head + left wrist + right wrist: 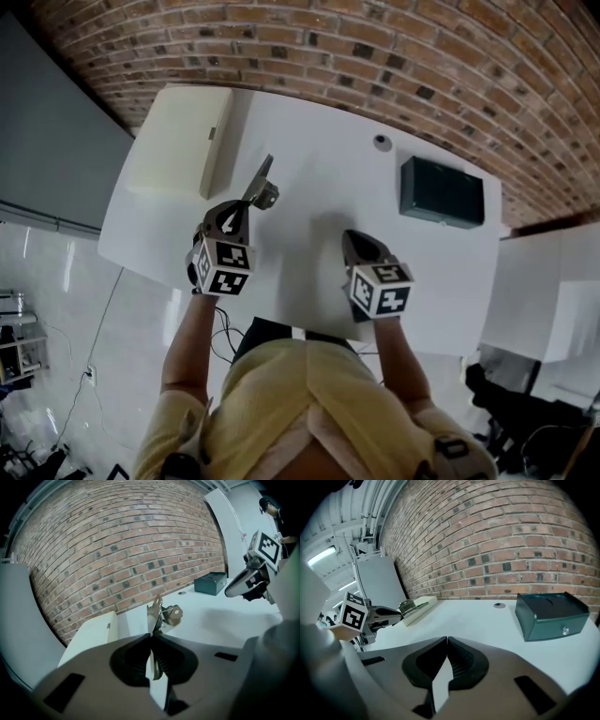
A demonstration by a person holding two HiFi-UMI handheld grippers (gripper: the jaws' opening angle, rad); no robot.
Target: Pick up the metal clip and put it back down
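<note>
Metal clip (164, 614), one, in left tongs (152, 633); one dark box (442, 192).

bright, even light; right gripper (350, 236) casts a soft shadow on the table (319, 159); fisheye-curved edges.

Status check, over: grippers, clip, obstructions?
Left gripper shut on metal clip. Right gripper shut, empty. Green box, cream block off to the sides.

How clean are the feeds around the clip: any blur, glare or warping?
Head view: fisheye bows the wall, clip sharp, soft shadows on the table. Left gripper view: clip clear, no glare. Right gripper view: ceiling lamp bright at upper left, box sharp.
</note>
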